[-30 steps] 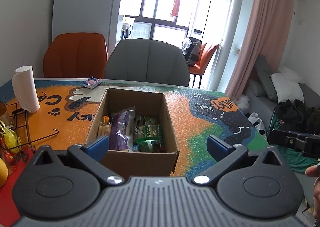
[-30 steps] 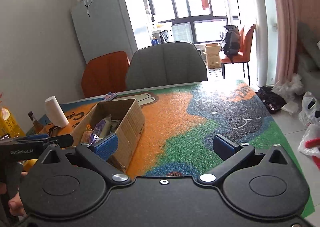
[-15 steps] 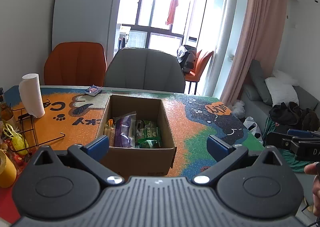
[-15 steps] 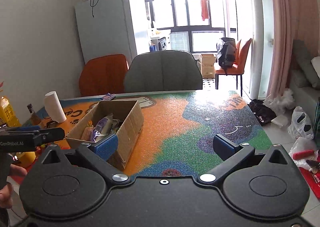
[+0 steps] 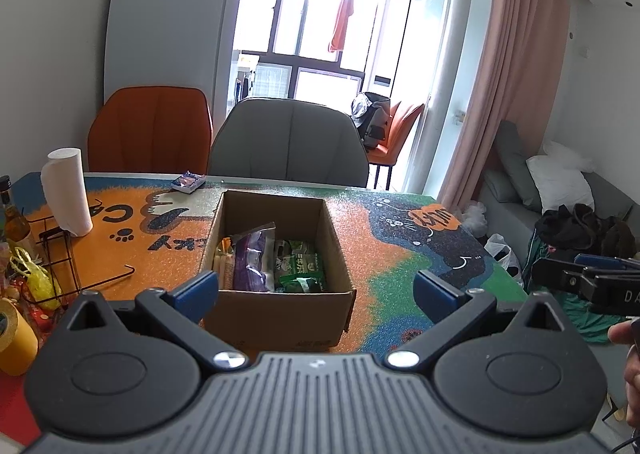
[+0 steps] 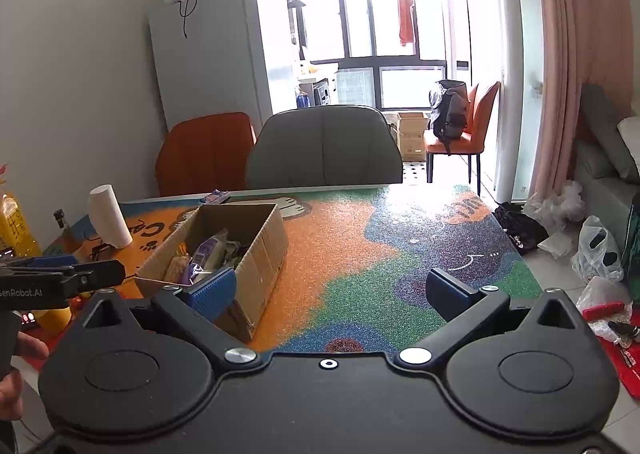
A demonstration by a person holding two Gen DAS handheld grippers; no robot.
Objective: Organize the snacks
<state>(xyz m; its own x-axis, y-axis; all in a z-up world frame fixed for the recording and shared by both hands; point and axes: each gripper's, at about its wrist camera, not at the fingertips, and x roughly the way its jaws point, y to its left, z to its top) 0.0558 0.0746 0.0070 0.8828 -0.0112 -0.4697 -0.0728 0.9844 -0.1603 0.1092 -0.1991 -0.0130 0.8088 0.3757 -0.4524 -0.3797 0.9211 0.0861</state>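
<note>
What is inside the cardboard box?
The cardboard box holds snack packets: a purple one, green ones, pale sticks. Anything underneath them is hidden.

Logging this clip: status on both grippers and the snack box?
Left gripper open, empty. Right gripper open, empty. Cardboard box on table, snacks inside. Nothing blocking.

Home dining room: fridge (image 6: 224, 54), sofa (image 5: 560, 190).

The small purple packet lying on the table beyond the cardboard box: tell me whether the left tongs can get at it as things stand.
Probably yes. The left tongs are open and empty, and the small purple packet lies uncovered by the table's far edge. The open cardboard box stands between, so they would likely have to go over or around it.
</note>
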